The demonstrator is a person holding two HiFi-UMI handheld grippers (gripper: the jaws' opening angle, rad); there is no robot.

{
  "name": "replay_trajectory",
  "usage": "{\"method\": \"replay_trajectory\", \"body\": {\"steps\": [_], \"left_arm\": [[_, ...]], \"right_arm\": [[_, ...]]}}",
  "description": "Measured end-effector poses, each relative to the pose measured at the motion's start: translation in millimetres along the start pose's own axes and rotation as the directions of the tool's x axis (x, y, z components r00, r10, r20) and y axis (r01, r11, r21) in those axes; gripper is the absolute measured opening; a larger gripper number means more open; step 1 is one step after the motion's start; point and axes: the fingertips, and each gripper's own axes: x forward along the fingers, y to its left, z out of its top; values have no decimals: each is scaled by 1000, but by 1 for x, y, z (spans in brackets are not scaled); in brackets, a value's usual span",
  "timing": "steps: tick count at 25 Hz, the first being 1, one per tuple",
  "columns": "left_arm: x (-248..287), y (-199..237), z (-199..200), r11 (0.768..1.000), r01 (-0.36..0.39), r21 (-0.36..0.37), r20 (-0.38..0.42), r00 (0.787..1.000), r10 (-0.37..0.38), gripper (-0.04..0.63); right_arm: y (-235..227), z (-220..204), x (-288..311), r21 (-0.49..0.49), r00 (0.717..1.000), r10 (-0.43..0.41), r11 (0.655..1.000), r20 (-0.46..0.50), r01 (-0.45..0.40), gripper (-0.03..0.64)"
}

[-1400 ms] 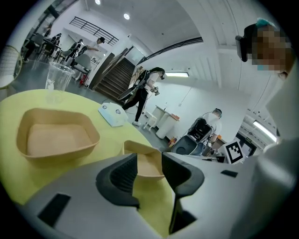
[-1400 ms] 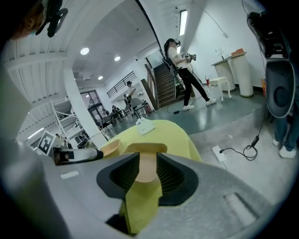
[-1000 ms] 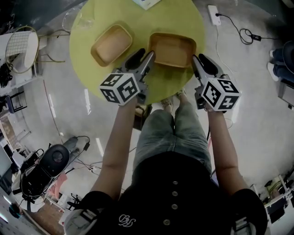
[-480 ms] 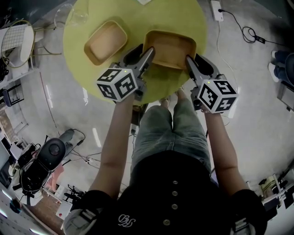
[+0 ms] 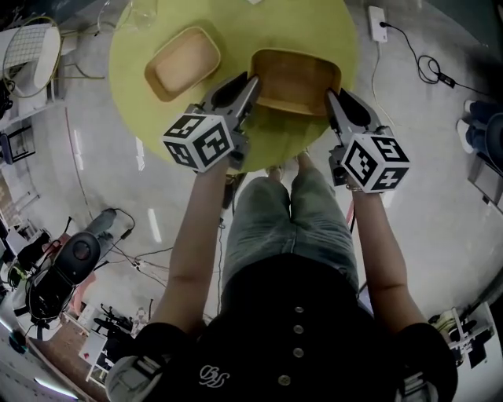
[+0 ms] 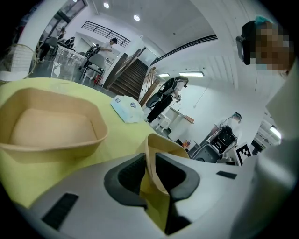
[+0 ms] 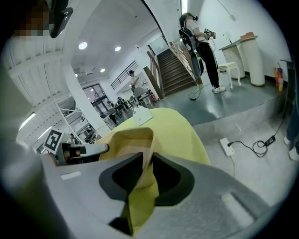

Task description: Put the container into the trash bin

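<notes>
A tan, tray-like container (image 5: 295, 81) sits on the yellow round table (image 5: 141, 86), close to its near edge. My left gripper (image 5: 250, 85) is at the container's left wall and my right gripper (image 5: 332, 98) at its right wall. In the left gripper view the thin tan wall (image 6: 152, 154) stands between the closing jaws of the left gripper (image 6: 150, 162), with the dark pads against it. In the right gripper view the opposite wall (image 7: 148, 140) is pinched the same way by the closing jaws of the right gripper (image 7: 148, 161).
A second tan container (image 5: 182, 63) lies on the table to the left, also seen in the left gripper view (image 6: 49, 128). A white card (image 6: 126, 108) lies farther back. A power strip (image 5: 380, 23) with cable lies on the floor at right, and a wire basket (image 5: 31, 47) stands at left.
Both grippers slid forward along the container's sides. The left jaws, wide open before, have come together on the left wall. The right jaws have narrowed onto the right wall.
</notes>
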Motion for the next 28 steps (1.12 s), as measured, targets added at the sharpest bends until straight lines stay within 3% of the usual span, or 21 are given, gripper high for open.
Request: {"method": "replay_trajectory", "body": {"steps": [6,12,21,28], "left_arm": [[-16,20,22,998,-40,-45,71,996,44,72],[-39,22,37,993,-90,-81,158,982,102,67],[-90,29,42,971,-173,-164,273,938,213,67],[-147,44,31,954,-214,-212,343,898,277,67]], "right_arm": [[20,22,25,-44,998,59,997,-18,-60,60],[38,39,34,-68,984,171,982,-47,-174,57],[81,44,46,-139,951,286,944,-113,-300,55],[129,17,54,-166,919,355,909,-174,-382,57]]}}
